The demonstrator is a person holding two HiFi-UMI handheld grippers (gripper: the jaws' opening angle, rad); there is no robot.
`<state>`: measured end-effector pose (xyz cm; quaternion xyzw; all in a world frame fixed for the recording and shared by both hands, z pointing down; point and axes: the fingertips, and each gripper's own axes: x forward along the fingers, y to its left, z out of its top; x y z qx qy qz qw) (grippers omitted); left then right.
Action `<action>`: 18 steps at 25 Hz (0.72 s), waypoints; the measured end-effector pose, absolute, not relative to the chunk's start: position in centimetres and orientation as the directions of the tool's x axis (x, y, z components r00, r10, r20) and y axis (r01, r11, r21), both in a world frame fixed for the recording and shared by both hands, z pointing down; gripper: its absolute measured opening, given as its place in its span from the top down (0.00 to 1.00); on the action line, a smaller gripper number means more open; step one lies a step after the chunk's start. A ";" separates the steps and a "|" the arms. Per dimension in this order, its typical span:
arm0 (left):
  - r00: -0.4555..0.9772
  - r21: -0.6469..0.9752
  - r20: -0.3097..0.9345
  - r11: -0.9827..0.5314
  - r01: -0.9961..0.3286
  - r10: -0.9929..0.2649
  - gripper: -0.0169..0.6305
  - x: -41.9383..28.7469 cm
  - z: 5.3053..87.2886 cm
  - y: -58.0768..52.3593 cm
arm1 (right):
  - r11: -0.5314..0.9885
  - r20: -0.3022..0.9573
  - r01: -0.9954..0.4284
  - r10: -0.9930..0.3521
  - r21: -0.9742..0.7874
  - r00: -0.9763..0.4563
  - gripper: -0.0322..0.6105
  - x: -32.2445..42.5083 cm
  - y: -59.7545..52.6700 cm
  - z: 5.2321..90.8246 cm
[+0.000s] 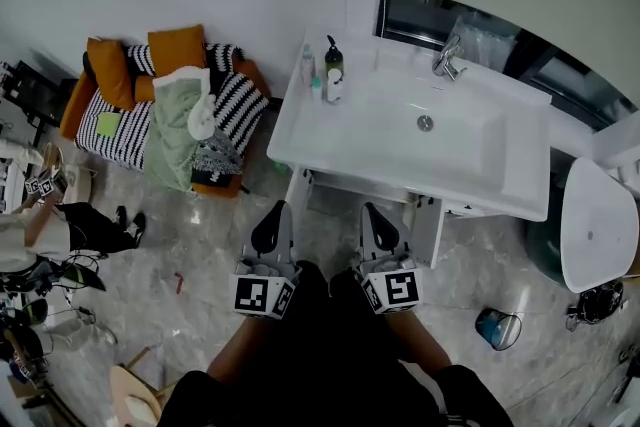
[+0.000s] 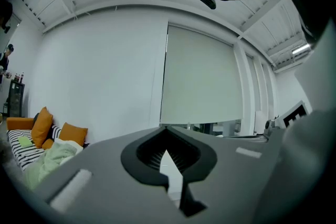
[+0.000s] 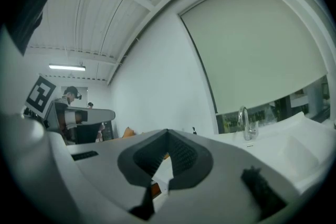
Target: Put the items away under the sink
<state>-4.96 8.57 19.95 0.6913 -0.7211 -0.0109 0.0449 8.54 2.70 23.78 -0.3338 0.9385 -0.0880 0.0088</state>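
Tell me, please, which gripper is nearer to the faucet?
Right. The right gripper is before the sink, short of the faucet; the left gripper is farther left, at its front left corner.

Three small bottles stand upright in a tight cluster on the back left corner of the white sink point(image 1: 470, 165), beside the basin: a dark pump bottle point(image 1: 333, 58), a slim pale bottle point(image 1: 308, 65) just left of it, and a short white bottle point(image 1: 334, 89) in front. The white cabinet point(image 1: 426, 227) sits beneath the sink, mostly hidden by the rim.
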 end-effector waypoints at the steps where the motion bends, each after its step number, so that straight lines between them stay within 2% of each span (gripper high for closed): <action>1: -0.042 0.077 0.056 0.046 -0.996 -0.998 0.97 -4.8 20.1 8.5 | 0.762 0.045 -0.624 -0.626 -0.173 -0.778 0.93 8.6 2.5 23.9; 7: -0.041 0.076 0.078 0.047 -0.996 -0.996 0.97 -4.7 20.3 6.9 | 0.747 0.057 -0.633 -0.636 -0.206 -0.770 0.93 8.6 0.6 24.3; 18: -0.037 0.090 0.068 0.043 -0.995 -0.997 0.97 -7.6 21.1 2.2 | 0.743 0.083 -0.654 -0.650 -0.140 -0.756 0.93 5.8 -3.6 25.7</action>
